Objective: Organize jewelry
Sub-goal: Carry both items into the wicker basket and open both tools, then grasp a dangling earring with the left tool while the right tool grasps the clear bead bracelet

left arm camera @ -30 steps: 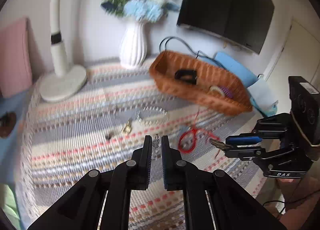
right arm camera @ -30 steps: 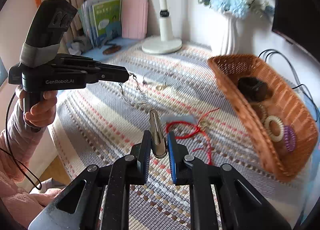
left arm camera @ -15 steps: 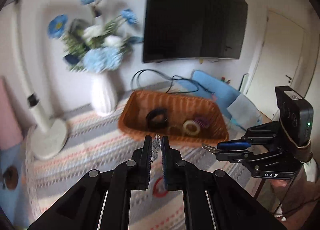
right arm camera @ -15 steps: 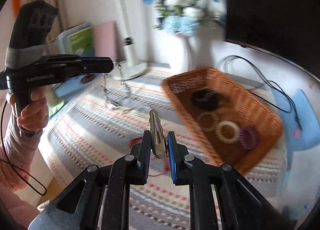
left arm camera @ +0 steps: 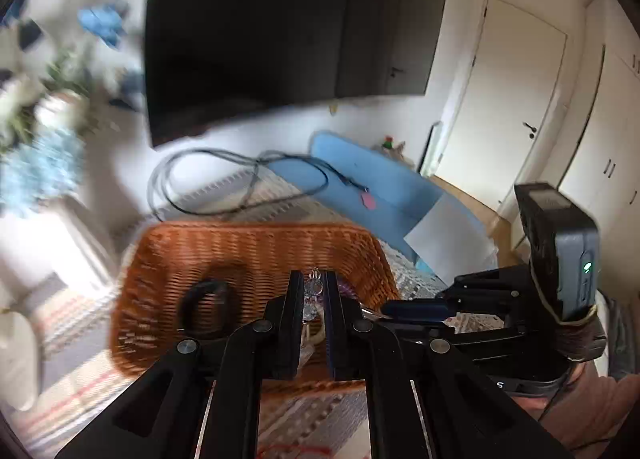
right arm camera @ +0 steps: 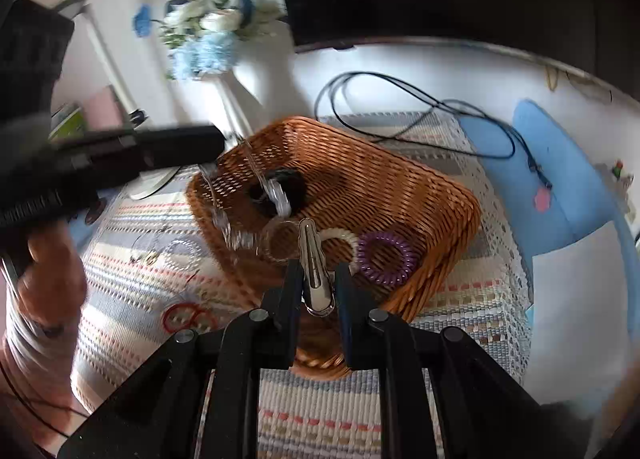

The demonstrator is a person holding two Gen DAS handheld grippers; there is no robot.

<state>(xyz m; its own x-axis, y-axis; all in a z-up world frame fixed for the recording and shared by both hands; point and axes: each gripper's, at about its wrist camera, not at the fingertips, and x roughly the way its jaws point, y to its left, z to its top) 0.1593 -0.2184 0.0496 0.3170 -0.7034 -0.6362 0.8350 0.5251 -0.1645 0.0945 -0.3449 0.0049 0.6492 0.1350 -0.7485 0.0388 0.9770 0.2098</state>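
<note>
My left gripper [left arm camera: 313,283] is shut on a clear bead chain [left arm camera: 312,288]. In the right wrist view that chain [right arm camera: 260,175] dangles from the left gripper [right arm camera: 218,144] over the near left part of the wicker basket [right arm camera: 440,187]. My right gripper [right arm camera: 316,279] is shut on a silver hair clip [right arm camera: 313,255], which points up over the basket's near rim. The left wrist view shows the right gripper [left arm camera: 384,308] just right of my left fingers, above the basket [left arm camera: 240,247]. Inside lie a black scrunchie [right arm camera: 294,183], a cream coil tie [right arm camera: 344,237] and a purple coil tie [right arm camera: 384,255].
A red cord [right arm camera: 186,317] and a clear bracelet [right arm camera: 182,253] lie on the striped woven cloth [right arm camera: 320,411] left of the basket. Behind stand a white vase of blue flowers [right arm camera: 208,43], a lamp [right arm camera: 108,59], a dark screen [left arm camera: 280,27], a black cable [right arm camera: 400,99] and a blue pad [right arm camera: 560,179].
Both grippers have swung from above the cloth to over the basket, carrying the bead chain and the hair clip. The two grips look the same.
</note>
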